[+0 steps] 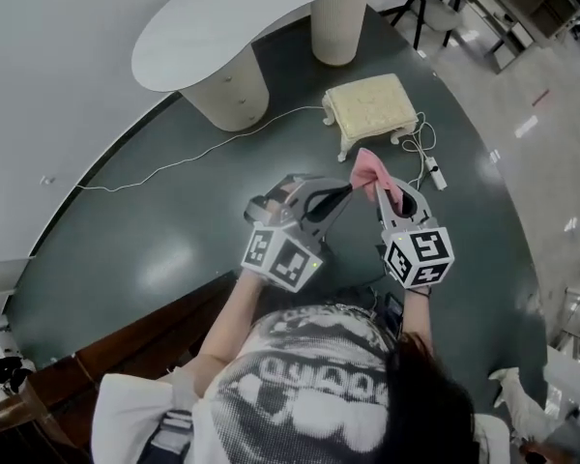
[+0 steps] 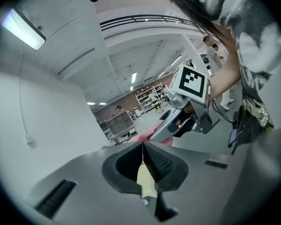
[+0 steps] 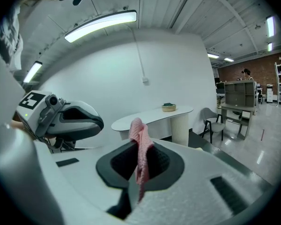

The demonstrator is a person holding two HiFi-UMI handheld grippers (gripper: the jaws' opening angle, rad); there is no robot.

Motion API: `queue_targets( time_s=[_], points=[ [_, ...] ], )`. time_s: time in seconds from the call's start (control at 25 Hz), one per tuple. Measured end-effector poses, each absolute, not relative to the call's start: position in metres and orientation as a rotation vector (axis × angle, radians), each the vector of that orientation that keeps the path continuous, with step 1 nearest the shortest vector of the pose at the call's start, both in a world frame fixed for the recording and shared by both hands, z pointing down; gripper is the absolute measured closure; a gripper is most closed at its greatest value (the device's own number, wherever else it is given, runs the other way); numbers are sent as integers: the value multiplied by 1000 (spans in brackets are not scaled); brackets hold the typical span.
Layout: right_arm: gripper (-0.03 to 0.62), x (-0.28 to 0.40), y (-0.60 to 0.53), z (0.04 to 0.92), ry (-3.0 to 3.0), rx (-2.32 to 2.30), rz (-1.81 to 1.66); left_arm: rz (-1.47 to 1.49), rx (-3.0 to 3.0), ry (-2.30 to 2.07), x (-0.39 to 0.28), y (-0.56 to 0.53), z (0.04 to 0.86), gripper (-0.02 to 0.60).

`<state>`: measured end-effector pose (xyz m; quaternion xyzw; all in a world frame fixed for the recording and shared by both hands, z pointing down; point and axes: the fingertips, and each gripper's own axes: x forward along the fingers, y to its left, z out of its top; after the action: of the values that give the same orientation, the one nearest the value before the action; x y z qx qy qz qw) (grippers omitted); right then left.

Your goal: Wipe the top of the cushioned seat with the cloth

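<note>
In raised right gripper [image 3: 140, 146], pink cloth [image 3: 142, 162]

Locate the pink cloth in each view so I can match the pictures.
Head view: pink cloth right of centre, below the cushioned seat.
Left gripper view: pink patch at the left gripper's shut tips, centre.
Right gripper view: centre, clamped in the right gripper.
Landmark: white table, in head and right gripper views only.
</note>
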<state>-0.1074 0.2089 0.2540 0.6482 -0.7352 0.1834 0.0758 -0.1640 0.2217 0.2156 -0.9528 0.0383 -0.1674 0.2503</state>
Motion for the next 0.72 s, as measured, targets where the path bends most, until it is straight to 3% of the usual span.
queue_targets(
  time_s=[0.72],
  points=[
    [583, -51, 156, 265, -2065, 2033, 602, -441, -2639, 19, -131, 164, 230, 575]
  ],
)
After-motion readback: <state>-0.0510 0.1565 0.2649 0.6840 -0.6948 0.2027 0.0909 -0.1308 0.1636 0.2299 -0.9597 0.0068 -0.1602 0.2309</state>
